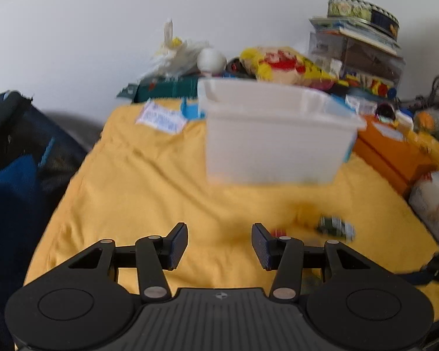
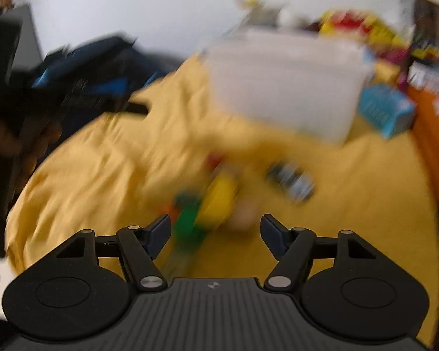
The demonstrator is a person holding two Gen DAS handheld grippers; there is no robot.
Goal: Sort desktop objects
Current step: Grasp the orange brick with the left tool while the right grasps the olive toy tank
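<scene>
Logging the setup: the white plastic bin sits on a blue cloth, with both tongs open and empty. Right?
Not quite: the cloth under the white plastic bin is yellow, as the left wrist view shows. The left tongs and right tongs are indeed open and empty.

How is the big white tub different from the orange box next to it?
The white tub is pale and open at the top; the orange box is bright orange and closed, with a white label on its top. The white tub stands taller and sits mid-cloth, while the orange box lies lower at the right edge among clutter. Both are box-shaped and rest on the yellow cloth.
</scene>
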